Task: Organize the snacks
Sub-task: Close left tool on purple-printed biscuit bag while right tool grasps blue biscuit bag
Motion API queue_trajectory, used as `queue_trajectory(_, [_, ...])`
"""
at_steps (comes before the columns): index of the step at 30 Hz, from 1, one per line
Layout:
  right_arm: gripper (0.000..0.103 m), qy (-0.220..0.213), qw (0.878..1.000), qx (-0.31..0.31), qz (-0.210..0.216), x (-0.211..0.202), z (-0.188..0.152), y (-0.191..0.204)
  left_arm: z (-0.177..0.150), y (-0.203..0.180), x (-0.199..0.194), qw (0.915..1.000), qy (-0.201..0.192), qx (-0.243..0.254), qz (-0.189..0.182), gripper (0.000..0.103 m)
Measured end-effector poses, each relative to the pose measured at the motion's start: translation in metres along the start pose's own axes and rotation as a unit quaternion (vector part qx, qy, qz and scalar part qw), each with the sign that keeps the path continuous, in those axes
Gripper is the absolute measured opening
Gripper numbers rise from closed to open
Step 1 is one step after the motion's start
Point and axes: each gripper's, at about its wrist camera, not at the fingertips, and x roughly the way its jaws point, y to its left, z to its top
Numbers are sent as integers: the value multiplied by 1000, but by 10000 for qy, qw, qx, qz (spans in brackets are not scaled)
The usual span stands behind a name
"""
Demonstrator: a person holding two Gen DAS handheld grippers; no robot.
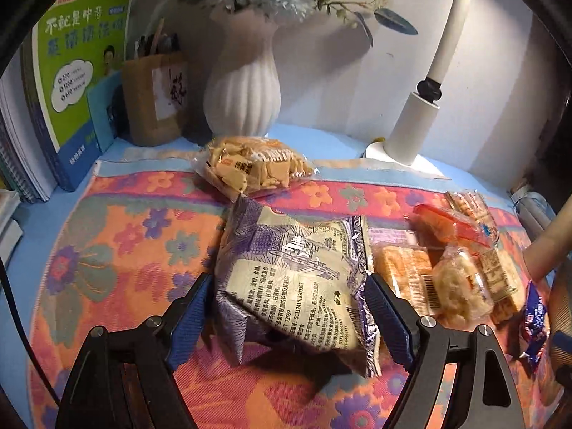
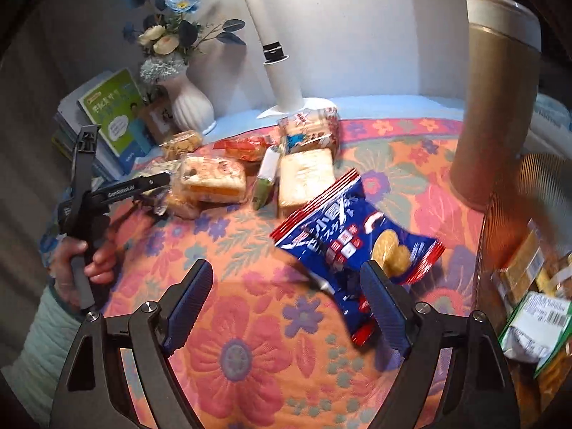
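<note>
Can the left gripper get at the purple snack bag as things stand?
Probably yes: the purple snack bag already lies between the open fingers of the left gripper, with nothing in front of it.

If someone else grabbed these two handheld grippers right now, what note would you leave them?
Left gripper: open, purple snack bag between its fingers, not clearly pinched.
Right gripper: open, holding nothing; blue biscuit bag lies by its right finger.
Other snacks sit loose on the floral cloth.
Basket at right already holds a few packets.
Left to do: probably move the remaining snacks into it.
</note>
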Motion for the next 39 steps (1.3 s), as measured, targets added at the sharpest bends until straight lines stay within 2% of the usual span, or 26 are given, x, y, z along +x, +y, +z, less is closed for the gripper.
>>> queue_trajectory(2, [84, -43, 9998, -83, -190, 8, 6, 0, -2, 0, 9, 9999, 152, -8, -7, 82])
queue_trajectory(4, [84, 3, 9995, -83, -305, 19, 13, -4, -1, 0, 9, 9999, 120, 9, -32, 80])
queue_trajectory(5, [84, 82, 9991, -103, -400, 26, 19, -4, -1, 0, 10, 9999, 111, 16, -4, 77])
queue_trajectory(6, [84, 156, 9984, -147, -522, 31, 24, -4, -1, -1, 11, 9998, 154, 38, -75, 69])
queue_trajectory(8, [84, 409, 9949, -338, -855, 42, 37, -3, -1, -1, 10, 9998, 146, 56, -148, 66])
queue_trajectory(10, [84, 787, 9905, -524, -1002, 49, 47, -4, -2, 2, 8, 9998, 80, 6, -197, 62])
queue_trajectory(14, [84, 1528, 9804, -914, -845, 60, 56, -5, -1, 11, 5, 9995, -12, -186, -245, 60])
queue_trajectory(18, [84, 1990, 9684, -1271, -807, 69, 58, -3, -2, 16, 3, 9989, -34, -312, -357, 60])
queue_trajectory(21, [85, 2349, 9532, -1660, -936, 83, 54, 4, -2, 15, 2, 9988, -77, -286, -378, 60])
queue_trajectory(23, [86, 2482, 9484, -1729, -957, 91, 51, 5, -3, 14, 1, 9989, -109, -244, -392, 60])
queue_trajectory(25, [80, 2578, 9435, -1806, -1032, 96, 46, 8, -3, 13, 0, 9989, -134, -212, -388, 60])
queue_trajectory(27, [76, 2534, 9450, -1833, -960, 93, 41, 15, -3, 13, -2, 9989, -162, -193, -400, 60])
queue_trajectory(30, [71, 2428, 9525, -1726, -625, 82, 29, 23, -3, 14, -4, 9988, -208, -165, -408, 59])
queue_trajectory(39, [65, 1702, 9727, -1553, -289, 34, -39, 49, -8, 0, -20, 9985, -425, 204, -261, 58])
